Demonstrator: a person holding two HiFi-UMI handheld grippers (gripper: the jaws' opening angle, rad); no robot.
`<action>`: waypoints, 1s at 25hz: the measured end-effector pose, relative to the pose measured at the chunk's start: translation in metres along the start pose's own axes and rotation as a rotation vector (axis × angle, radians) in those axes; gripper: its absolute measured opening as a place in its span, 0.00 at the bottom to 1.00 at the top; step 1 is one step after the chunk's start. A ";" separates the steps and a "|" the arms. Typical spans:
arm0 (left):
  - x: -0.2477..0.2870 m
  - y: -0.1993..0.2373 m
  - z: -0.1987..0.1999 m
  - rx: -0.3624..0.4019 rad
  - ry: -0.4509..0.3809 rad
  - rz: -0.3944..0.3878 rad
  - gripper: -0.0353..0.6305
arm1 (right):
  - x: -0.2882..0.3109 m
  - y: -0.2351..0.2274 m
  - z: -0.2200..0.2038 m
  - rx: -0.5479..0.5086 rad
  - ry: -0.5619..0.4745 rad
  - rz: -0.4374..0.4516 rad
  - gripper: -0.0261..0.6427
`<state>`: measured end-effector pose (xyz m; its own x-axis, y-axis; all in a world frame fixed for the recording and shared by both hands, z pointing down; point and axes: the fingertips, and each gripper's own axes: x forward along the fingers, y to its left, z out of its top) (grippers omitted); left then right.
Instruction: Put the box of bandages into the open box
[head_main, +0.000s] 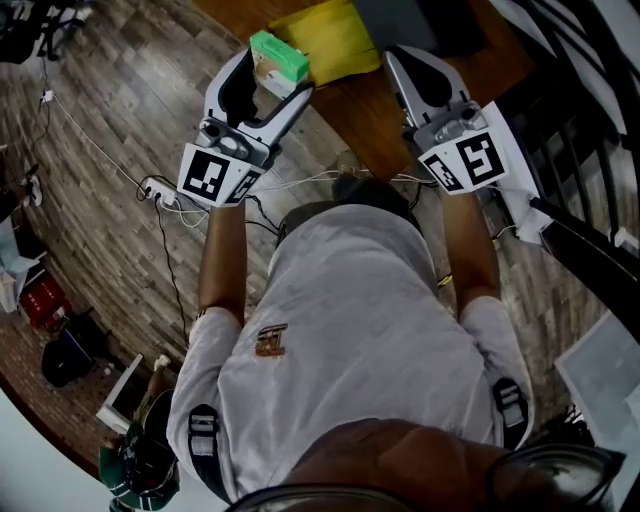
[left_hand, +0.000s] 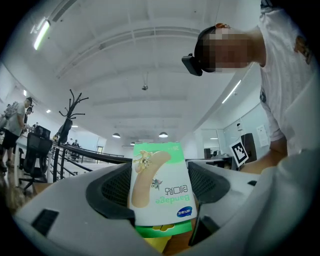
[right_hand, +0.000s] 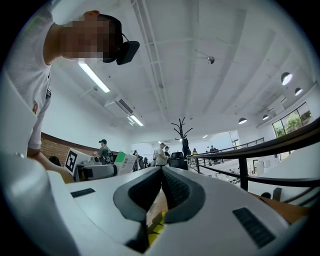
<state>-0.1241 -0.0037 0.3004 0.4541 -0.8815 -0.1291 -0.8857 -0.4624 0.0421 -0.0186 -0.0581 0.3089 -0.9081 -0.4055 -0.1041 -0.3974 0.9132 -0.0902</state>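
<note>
- Left gripper (head_main: 275, 72) (left_hand: 161, 184): jaws clamped on the box of bandages (head_main: 280, 55) (left_hand: 157, 200), one pad against each broad side. The box stands on edge between the pads, its printed face towards the gripper camera and its print upside down in that view. Its green top end juts past the jaw tips.
- Left gripper's marker cube (head_main: 215, 175): at the rear of the gripper, nearest the person's forearm.
- Just beyond the left jaw tips: a yellow item (head_main: 330, 35) (left_hand: 152, 243) lies on a brown table (head_main: 355, 110). The held box is raised beside its near left corner, over the table's edge. Whether this item is the open box cannot be told.
- Right gripper (head_main: 398, 60) (right_hand: 161, 172): jaws pressed together, nothing between the pads. Its marker cube (head_main: 470, 160) sits at the rear.
- Ahead of the right jaws: the table top, with the yellow item (right_hand: 157, 222) just past the tips.
- To the right gripper's left: the left gripper (right_hand: 97, 171), level with it, carrying the box (right_hand: 125, 162).
- Farther off in the right gripper view: a coat stand (right_hand: 182, 132), standing persons and a dark railing (right_hand: 245, 150).
- Below the left gripper: wooden floor (head_main: 110, 90) with a power strip (head_main: 160, 192) and trailing cables.
</note>
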 end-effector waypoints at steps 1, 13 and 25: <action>0.008 0.000 -0.004 0.006 0.010 0.000 0.61 | 0.000 -0.008 0.000 0.002 -0.002 0.003 0.09; 0.052 0.016 -0.025 0.087 0.144 -0.042 0.61 | 0.018 -0.045 0.000 0.016 0.007 0.017 0.09; 0.075 0.025 -0.041 0.165 0.289 -0.164 0.61 | 0.024 -0.056 0.010 0.007 0.001 -0.037 0.09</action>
<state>-0.1081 -0.0851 0.3328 0.5791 -0.7984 0.1649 -0.7919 -0.5989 -0.1190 -0.0169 -0.1199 0.3020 -0.8929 -0.4390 -0.0998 -0.4299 0.8972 -0.1006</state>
